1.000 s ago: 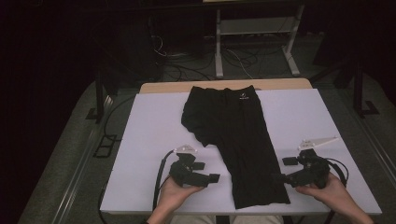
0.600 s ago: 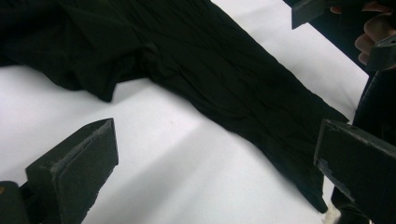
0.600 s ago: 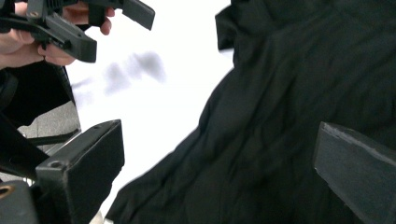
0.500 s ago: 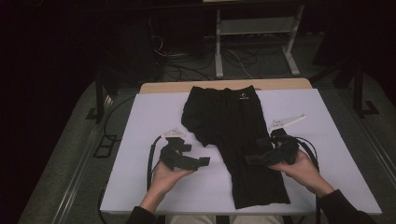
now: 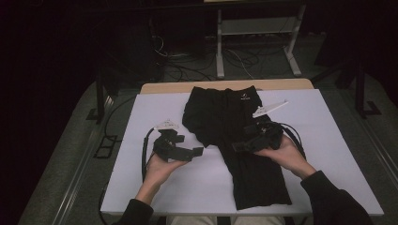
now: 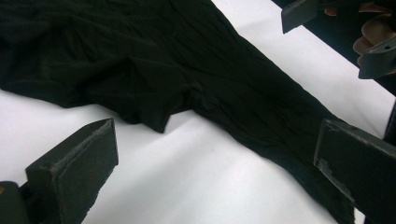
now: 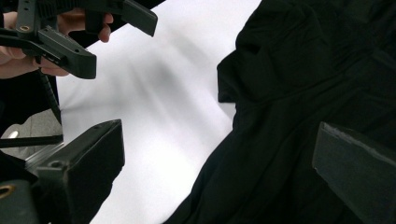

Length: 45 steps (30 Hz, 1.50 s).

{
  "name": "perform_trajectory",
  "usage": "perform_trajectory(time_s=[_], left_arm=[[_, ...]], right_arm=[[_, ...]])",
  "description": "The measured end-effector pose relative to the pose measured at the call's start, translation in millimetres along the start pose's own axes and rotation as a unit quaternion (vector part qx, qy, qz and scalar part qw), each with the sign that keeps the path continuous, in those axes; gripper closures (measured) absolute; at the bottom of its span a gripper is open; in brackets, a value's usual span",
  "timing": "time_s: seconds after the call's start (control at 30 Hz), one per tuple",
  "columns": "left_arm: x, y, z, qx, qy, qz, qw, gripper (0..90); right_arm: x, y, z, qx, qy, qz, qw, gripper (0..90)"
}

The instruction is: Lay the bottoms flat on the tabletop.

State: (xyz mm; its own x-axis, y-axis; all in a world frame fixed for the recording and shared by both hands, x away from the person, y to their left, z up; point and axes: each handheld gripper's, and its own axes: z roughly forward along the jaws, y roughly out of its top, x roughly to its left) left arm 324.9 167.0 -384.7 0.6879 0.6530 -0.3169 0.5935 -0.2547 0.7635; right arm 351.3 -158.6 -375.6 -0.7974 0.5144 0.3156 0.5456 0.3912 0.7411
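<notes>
Nearest the person, both hands have come up off the near edge and moved forward over the table (image 5: 141, 197) since a second ago. The left gripper (image 5: 195, 151) sits just left of the pants (image 5: 234, 140), over bare white surface; its jaws have just been opening and now stand wide, with nothing between them, as the left gripper view confirms: cloth ahead, none pinched. The right gripper (image 5: 237, 146) has swung inward, from the table right of the cloth to above the leg of the pants, jaws also wide and empty. The pants lie flat down the middle, waistband at the far edge, one leg folded short. I judge both are lining up on the crotch fold for the next grab.
</notes>
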Motion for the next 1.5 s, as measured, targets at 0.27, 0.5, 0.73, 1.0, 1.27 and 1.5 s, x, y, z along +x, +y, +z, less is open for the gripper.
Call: perform_trajectory(time_s=[0.27,0.5,0.73,1.0,1.27,1.5], left_arm=[[11.9,12.3,-13.1,-0.009,0.014,0.004,0.9998,0.0],[26.6,20.1,-20.9,-0.014,0.036,-0.006,0.9992,0.0],[44.4,21.9,-20.7,-0.027,0.056,-0.012,0.998,0.0],[59.7,19.0,-18.6,-0.042,0.063,-0.01,0.997,0.0],[76.1,9.4,-16.0,-0.058,0.065,-0.026,0.9958,0.0],[88.6,1.8,-16.0,-0.069,0.061,-0.05,0.9945,0.0]], right_arm=[[-1.8,18.3,10.1,0.006,-0.005,-0.008,0.9999,2.5],[-6.2,32.9,19.4,-0.001,-0.007,-0.002,1.0,4.8],[-4.7,48.4,38.7,-0.001,-0.01,-0.012,0.9999,7.7],[-6.3,54.3,75.9,0.012,-0.002,-0.013,0.9998,11.7],[-7.9,47.0,116.2,0.029,0.004,-0.011,0.9995,17.8],[-7.1,45.0,138.0,0.05,-0.011,-0.05,0.9975,27.5]])
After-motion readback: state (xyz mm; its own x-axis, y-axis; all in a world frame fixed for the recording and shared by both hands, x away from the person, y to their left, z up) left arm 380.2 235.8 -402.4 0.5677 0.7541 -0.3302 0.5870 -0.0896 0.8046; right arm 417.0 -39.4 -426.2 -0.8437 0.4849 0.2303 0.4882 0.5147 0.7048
